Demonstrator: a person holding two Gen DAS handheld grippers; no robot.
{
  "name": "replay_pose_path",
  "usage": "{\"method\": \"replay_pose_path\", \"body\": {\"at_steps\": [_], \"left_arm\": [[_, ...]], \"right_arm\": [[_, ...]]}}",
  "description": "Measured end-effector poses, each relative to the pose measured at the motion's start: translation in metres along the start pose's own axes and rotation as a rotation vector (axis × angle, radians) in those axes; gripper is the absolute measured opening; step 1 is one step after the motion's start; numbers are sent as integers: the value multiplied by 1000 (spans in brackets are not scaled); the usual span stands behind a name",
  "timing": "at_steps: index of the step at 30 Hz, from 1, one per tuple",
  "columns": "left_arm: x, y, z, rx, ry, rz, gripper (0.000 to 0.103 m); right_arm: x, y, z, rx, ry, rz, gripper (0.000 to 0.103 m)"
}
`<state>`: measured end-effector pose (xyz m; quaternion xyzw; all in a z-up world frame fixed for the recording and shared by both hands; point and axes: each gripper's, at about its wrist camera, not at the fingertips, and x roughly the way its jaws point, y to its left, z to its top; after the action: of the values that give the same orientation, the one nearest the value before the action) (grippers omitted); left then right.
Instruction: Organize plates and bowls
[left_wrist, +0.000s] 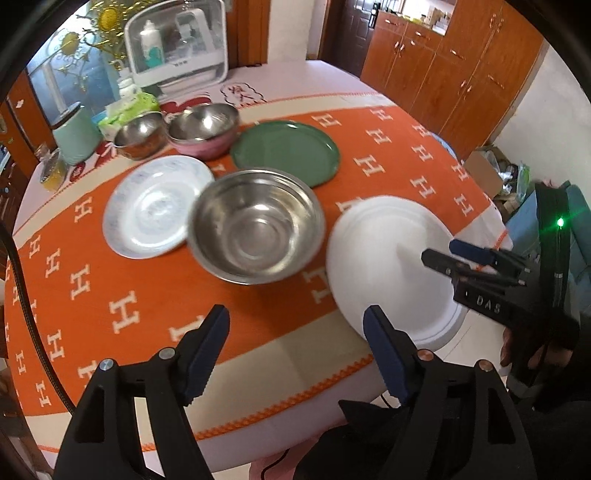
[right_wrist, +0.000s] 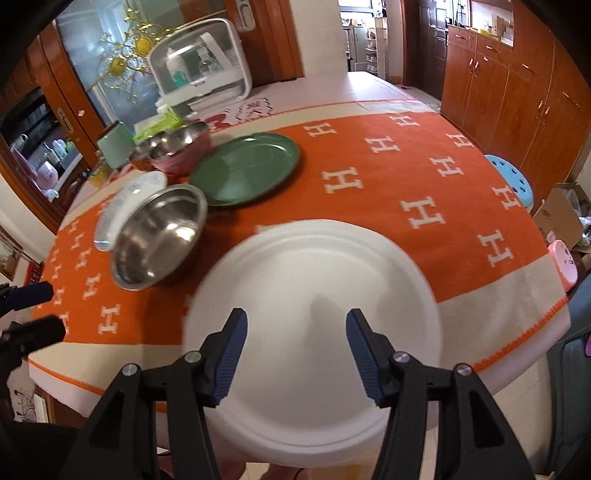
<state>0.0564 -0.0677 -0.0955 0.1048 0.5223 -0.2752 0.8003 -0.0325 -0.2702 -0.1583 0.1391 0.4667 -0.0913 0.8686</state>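
The left gripper (left_wrist: 295, 325) hangs with its jaws apart and nothing between them, over the orange cloth (left_wrist: 110, 295). Just beyond the fingertips sits the large steel bowl (left_wrist: 255, 227), with the patterned white plate (left_wrist: 155, 205) to the left of it and the green plate (left_wrist: 286, 152) past it. By the right finger lies the plain white plate (left_wrist: 384, 269), with the right gripper (left_wrist: 439, 251) over its far edge.

Bright daylight, fisheye-bent edges, slight motion blur, soft shadows.
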Motion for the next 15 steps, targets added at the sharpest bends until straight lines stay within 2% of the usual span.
{"method": "replay_pose_path", "body": {"at_steps": [1,15], "left_arm": [[-3,5,0,-1,-5,5,76],[-45,111,17,-69,-81,82,80]], "right_arm": [[-2,7,1,2,-7,8,61],[3,88,40,11,-51,145,65]]}}
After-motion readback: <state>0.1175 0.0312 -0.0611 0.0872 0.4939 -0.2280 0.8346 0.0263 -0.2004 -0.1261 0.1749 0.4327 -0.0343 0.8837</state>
